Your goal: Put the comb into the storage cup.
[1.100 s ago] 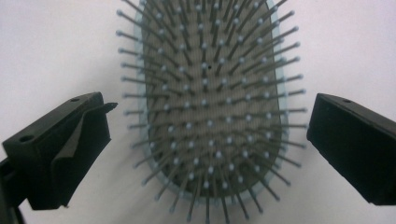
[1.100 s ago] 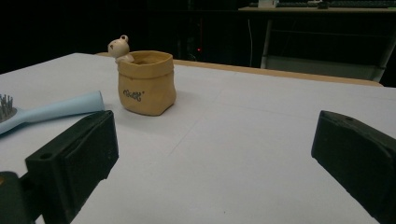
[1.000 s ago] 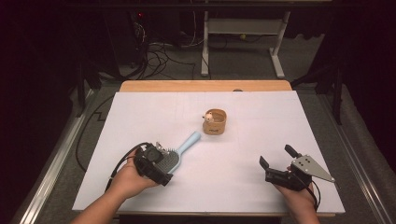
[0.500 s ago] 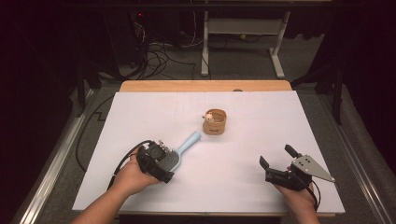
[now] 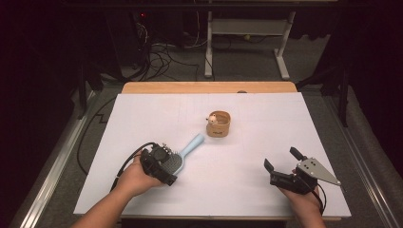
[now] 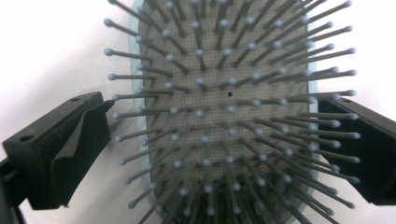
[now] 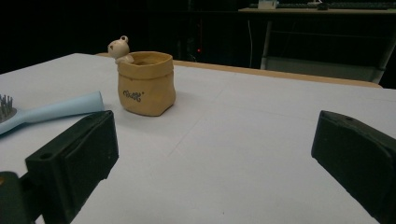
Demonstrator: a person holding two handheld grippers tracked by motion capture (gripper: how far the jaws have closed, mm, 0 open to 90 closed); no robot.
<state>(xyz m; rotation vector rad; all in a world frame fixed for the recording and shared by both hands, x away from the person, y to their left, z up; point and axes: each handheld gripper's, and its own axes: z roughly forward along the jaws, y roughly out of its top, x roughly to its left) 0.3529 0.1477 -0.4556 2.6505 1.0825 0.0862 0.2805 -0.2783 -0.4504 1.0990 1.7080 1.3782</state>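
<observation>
High view: the hairbrush (image 5: 183,154) lies bristles up on the white table (image 5: 247,175), toward its front left corner, with the pale blue handle aimed at the tan pot (image 5: 218,124) near the middle. The left gripper (image 5: 164,164) is over the brush head. The right gripper (image 5: 281,162) rests near the front right corner, spread apart and holding nothing.

Left gripper view: the jaws stand released, one on either side of the brush head (image 6: 229,112), not clamped.

Right gripper view: the handle (image 7: 51,113) ends just beside the pot (image 7: 145,83), apart from it.

Judgement: the brush looks light and rigid, with smooth plastic sides likely to slip. The bristles flex, so grip the head's hard edges or the handle.
</observation>
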